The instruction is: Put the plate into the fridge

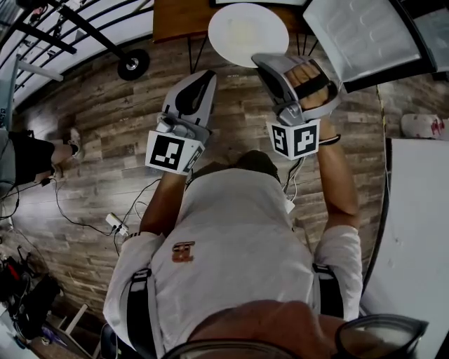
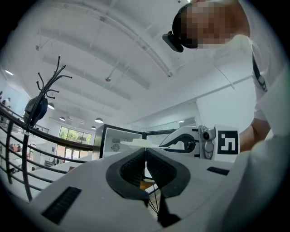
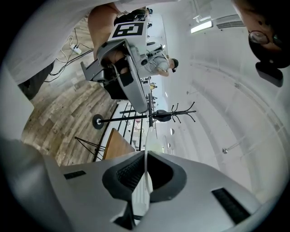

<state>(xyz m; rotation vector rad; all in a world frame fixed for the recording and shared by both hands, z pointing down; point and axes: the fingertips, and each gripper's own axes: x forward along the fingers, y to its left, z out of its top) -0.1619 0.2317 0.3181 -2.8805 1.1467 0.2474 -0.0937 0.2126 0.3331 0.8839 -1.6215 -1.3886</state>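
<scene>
Wood-plank floor point(image 1: 91, 133) fills most of head view. Person point(image 1: 238, 238) in a white tee stands mid-frame, both arms held fwd. Fridge point(image 1: 365, 35) is top right w/ door swung open and pale inside showing. Left gripper view has the fridge point(image 2: 118, 141) straight ahead past the jaws. Brown wooden bench point(image 1: 179, 17) on thin dark legs sits at top edge, just left of the fridge. Coat stand point(image 1: 132, 64) w/ round base is on the floor top left, well apart from the bench. Cables and a power strip point(image 1: 116, 224) lie on the floor at the person's left.

White round plate point(image 1: 247, 33) is held in the air, approx level, over the bench's front edge. It's beside the fridge, not inside it. Plate surface looks bare.

R gripper point(image 1: 270, 66) is clamped on the plate's near rim. Right gripper view shows the plate point(image 3: 146, 181) edge-on, pinched btwn the two dark pads point(image 3: 131, 172), jaws closed down to the rim's thickness.

L gripper point(image 1: 202, 78) hangs just left of the R gripper, below the plate, not touching it. Its jaws are pressed together w/ nothing btwn them. Left gripper view shows the pads point(image 2: 131, 167) meeting at the tips, w/ the plate point(image 2: 144, 143) seen edge-on beyond them.
</scene>
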